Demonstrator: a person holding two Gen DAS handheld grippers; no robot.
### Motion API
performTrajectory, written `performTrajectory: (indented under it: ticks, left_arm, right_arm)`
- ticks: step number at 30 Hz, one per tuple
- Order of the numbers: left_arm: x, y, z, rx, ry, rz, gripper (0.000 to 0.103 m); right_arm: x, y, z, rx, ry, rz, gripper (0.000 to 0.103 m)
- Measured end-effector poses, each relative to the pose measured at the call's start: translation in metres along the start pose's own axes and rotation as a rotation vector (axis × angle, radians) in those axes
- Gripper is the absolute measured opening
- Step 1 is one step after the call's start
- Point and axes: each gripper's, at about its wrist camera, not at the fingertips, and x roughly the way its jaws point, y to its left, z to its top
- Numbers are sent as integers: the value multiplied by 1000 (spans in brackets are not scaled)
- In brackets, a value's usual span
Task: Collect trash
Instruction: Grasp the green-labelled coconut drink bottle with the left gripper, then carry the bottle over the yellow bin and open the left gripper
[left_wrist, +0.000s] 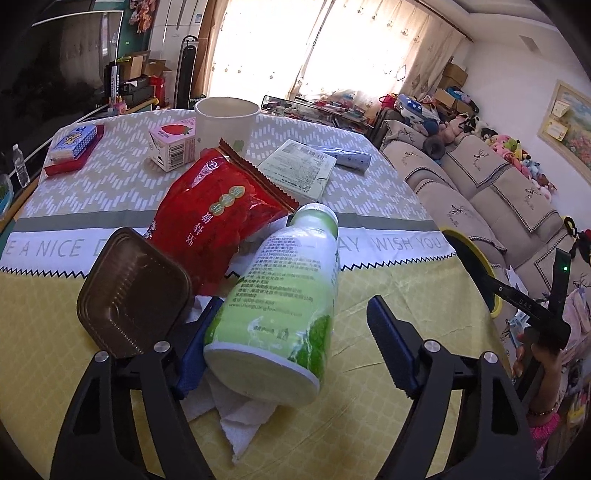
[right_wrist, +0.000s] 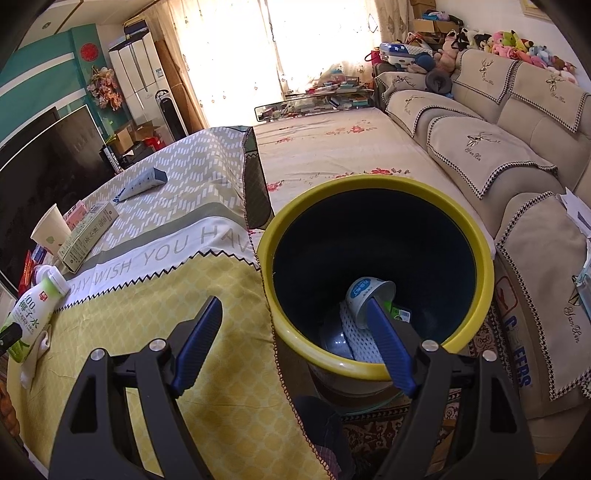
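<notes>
Plainly, a green-and-white drink bottle (left_wrist: 277, 295) was seen lying on its side on the yellow tablecloth (left_wrist: 388, 295), between the spread fingers of the left gripper (left_wrist: 291, 328); its side lay against the left pad (left_wrist: 199, 343), while the right pad stood clear, so no grip was made. Beneath it, a crumpled white tissue (left_wrist: 240, 421) was partly hidden. The right gripper (right_wrist: 295, 332) was held open and empty above the table edge, beside the yellow-rimmed bin (right_wrist: 376, 273), where a white cup (right_wrist: 365, 295) and other trash, hard to make out, were glimpsed
</notes>
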Motion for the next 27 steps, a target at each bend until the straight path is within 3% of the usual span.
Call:
performTrajectory:
  ticks: [5,7,15,27]
  left_arm:
    - [8,-2,6,6,-3,12,72]
    - [12,-2,8,6,1,16,64]
    - [14,-7,6,22,-11,10,52]
    - [-2,-40,3,81,-26,-61,52]
  right_arm:
    - [2,1,-1,-3,5,1,76]
    - [3,1,-1,-4,8,2,76]
    - [5,2,-2,-5,13,4,76]
    - [6,2,-2,-6,10,8,76]
